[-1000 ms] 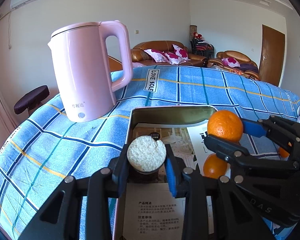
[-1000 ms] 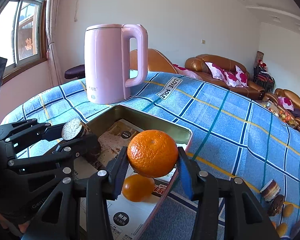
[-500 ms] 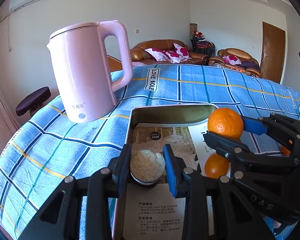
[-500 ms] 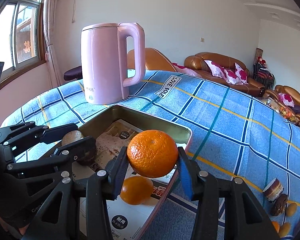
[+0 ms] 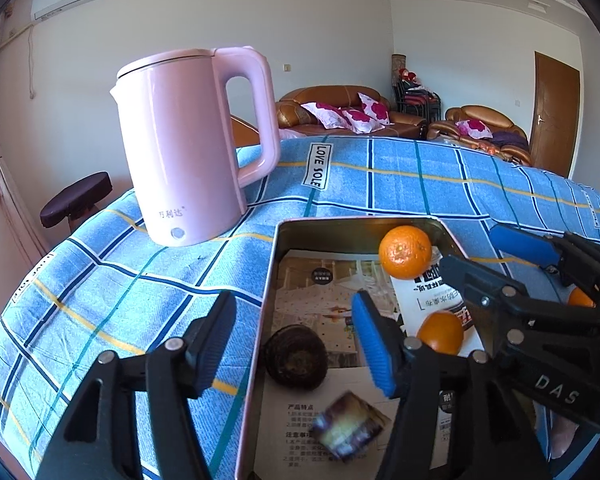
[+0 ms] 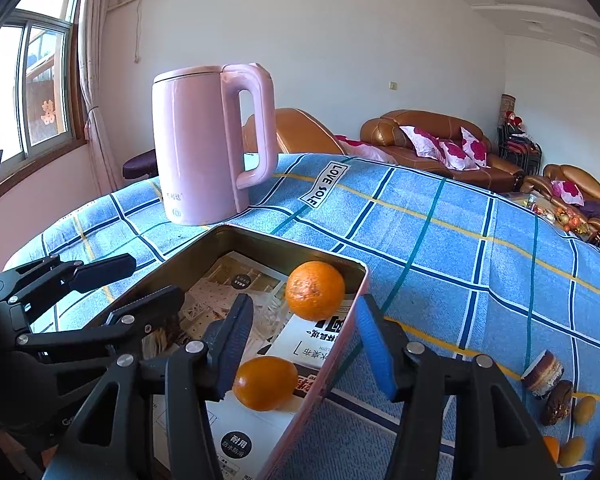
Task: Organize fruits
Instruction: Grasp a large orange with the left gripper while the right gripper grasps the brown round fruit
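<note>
A metal tray (image 5: 356, 222) lined with printed leaflets lies on the blue checked cloth. A dark brown round fruit (image 5: 296, 358) rests in it, low between the widely parted fingers of my left gripper (image 5: 296, 340); the pads do not touch it and the jaws are opening. A large orange (image 6: 315, 296) sits free in the tray (image 6: 292, 246) near its far rim, just past my right gripper (image 6: 304, 340), whose jaws are also opening with nothing gripped. A smaller orange (image 6: 265, 382) lies nearer. Each view shows the other gripper (image 5: 496, 260) (image 6: 136, 284) alongside.
A tall pink kettle (image 5: 188, 148) stands on the cloth behind the tray's left corner. Several small fruits and a cut piece (image 6: 544, 372) lie on the cloth to the right. A small blurred dark-and-gold thing (image 5: 348, 426) shows over the near leaflet. Sofas stand behind the table.
Both grippers have let go. The left one's white-faced fruit now lies dark side up in the tray. The right one's orange now rests by the tray's far rim. Both pairs of jaws stand wider.
</note>
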The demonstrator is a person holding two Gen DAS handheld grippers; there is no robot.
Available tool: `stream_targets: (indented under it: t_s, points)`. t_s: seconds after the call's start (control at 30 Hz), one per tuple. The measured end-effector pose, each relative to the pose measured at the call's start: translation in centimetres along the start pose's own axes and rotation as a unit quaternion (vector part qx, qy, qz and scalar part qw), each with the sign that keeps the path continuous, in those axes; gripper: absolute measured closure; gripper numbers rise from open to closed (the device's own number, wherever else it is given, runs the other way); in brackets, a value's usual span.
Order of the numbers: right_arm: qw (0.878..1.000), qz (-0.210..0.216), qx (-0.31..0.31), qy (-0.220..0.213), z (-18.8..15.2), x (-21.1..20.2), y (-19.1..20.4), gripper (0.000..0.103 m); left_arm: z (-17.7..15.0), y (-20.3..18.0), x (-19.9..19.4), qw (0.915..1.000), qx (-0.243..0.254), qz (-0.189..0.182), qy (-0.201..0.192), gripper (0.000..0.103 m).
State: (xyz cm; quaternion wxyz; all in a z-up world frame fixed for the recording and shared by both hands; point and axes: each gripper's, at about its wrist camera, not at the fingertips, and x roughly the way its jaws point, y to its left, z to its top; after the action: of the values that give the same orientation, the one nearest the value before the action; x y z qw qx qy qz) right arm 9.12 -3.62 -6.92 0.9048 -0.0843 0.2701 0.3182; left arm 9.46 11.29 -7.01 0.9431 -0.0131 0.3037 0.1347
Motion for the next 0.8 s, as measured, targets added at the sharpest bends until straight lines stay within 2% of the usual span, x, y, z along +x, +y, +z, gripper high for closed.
stream_targets:
  t_s: [0.2,0.57,0.73,0.8]
  points:
    - [1.000,-0.015,0.007,-0.019,-0.3,-1.1,-0.4,0.037,-0.1,-0.1,-0.2,1.0000,0.001,0.005,-0.005,0.029]
    - [0.999,-0.030,0.009,-0.031,-0.6,-2.2,-0.5,0.032,0.2,-0.3,-1.2,0.9998,-0.009,-0.004,-0.017,0.027]
    - [0.998,-0.046,0.007,-0.034,-1.5,-4.3,-1.5,0.032,0.6,-1.7,-3.0,0.9991,-0.002,-0.015,-0.040,0.015]
    - [0.998,-0.057,0.014,-0.039,-2.1,-5.8,-2.5,0.032,0.8,-2.6,-3.8,0.9985,0.003,-0.025,-0.049,0.013]
